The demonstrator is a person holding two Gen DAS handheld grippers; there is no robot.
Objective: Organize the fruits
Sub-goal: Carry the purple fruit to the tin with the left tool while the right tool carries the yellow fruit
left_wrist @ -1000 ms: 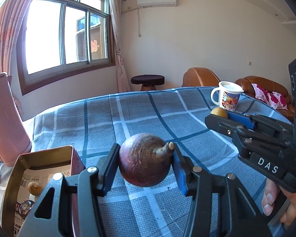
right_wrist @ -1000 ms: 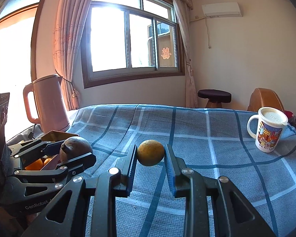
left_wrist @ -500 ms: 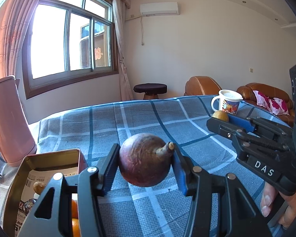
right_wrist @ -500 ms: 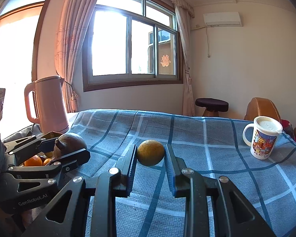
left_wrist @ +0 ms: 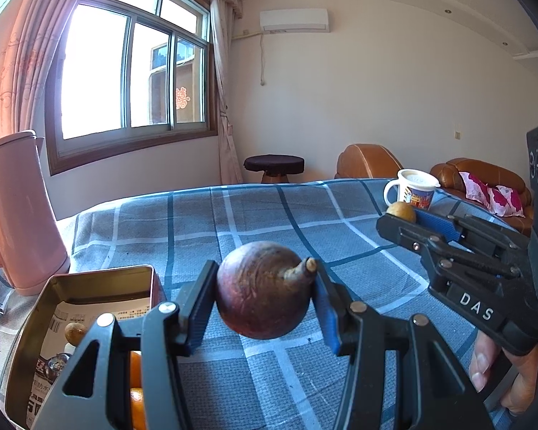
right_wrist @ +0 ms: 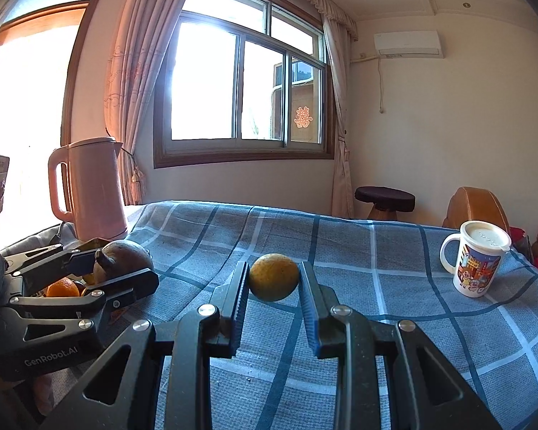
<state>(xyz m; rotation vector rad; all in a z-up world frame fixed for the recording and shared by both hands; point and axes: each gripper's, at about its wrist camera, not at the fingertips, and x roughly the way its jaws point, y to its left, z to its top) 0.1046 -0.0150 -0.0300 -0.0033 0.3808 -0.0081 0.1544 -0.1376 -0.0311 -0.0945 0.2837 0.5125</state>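
My left gripper (left_wrist: 263, 292) is shut on a dark purple round fruit with a stub stem (left_wrist: 262, 288), held above the blue plaid tablecloth (left_wrist: 233, 222). It also shows in the right wrist view (right_wrist: 123, 256). My right gripper (right_wrist: 273, 283) is shut on a small yellow-brown fruit (right_wrist: 273, 276); that fruit also shows in the left wrist view (left_wrist: 401, 211). A metal tin (left_wrist: 100, 279) sits at lower left, holding oranges (left_wrist: 136, 363) and a small brown fruit (left_wrist: 74, 333). The left gripper is just right of the tin.
A pink kettle (left_wrist: 16, 211) stands behind the tin at the table's left edge. A white cartoon mug (right_wrist: 478, 263) stands at the right of the table. A stool (left_wrist: 274, 166) and brown sofas (left_wrist: 480, 179) lie beyond the table.
Both grippers have risen and tilted up a little with their fruits still held. More of the tin and its oranges shows in the left wrist view.
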